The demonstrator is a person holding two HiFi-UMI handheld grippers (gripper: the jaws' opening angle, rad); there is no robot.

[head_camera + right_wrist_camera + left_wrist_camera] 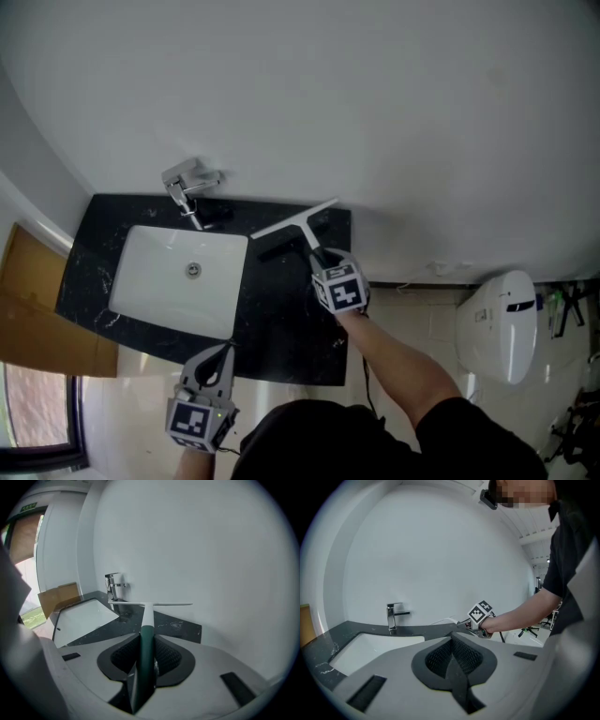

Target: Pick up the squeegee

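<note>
Left gripper (pixel 453 641) fingers pressed together | right gripper (pixel 147 641) fingers pinching squeegee (pixel 294 219) handle

The squeegee (pixel 148 617) is white with a dark green handle. The worktop (pixel 286 323) is black, veined white; the sink (pixel 164 281) white, the tap (pixel 187 180) silver.

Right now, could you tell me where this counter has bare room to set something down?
Bare: the black stone counter between the white rectangular basin and its right edge, at the front. Crowded: the back, by the chrome tap and white-bladed squeegee.
</note>
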